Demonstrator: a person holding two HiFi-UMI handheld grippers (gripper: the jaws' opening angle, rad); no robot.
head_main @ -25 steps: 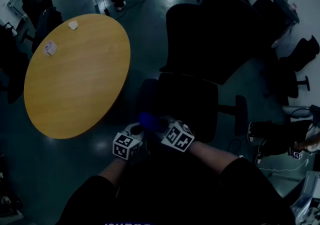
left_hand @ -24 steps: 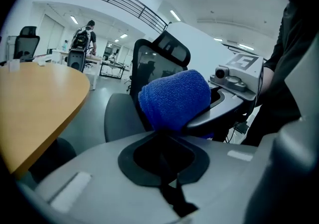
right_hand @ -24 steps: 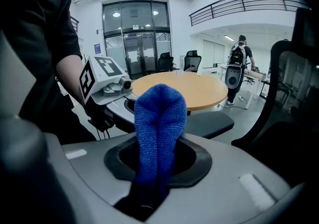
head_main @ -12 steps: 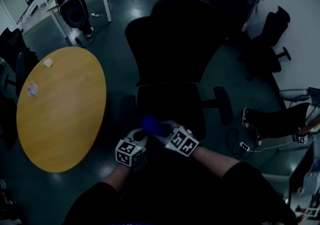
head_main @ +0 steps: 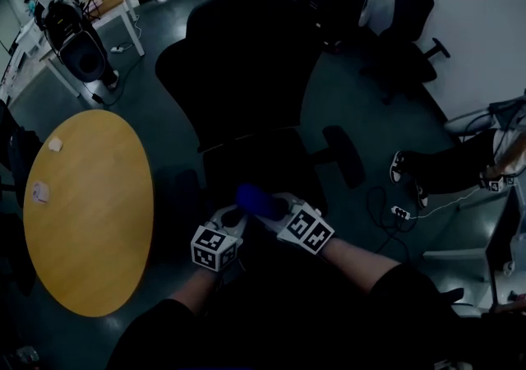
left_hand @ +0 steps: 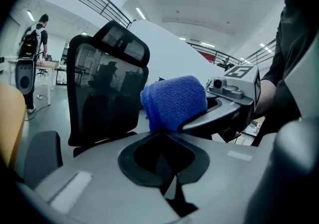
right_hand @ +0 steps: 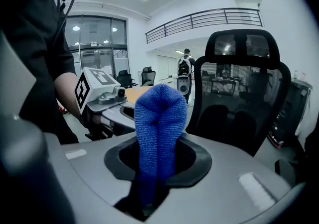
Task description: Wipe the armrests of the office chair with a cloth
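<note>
We pinch the blue cloth (right_hand: 159, 118) in our right gripper (head_main: 269, 209); our left gripper (head_main: 233, 219), jaws together, sits just beside

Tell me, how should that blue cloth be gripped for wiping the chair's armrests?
Grip the blue cloth by its gathered end, coming from the person's side, as the right gripper holds it now. The jaws are shut on the bunched part, so the rounded, folded pad sticks out forward, free to rub along an armrest.
</note>
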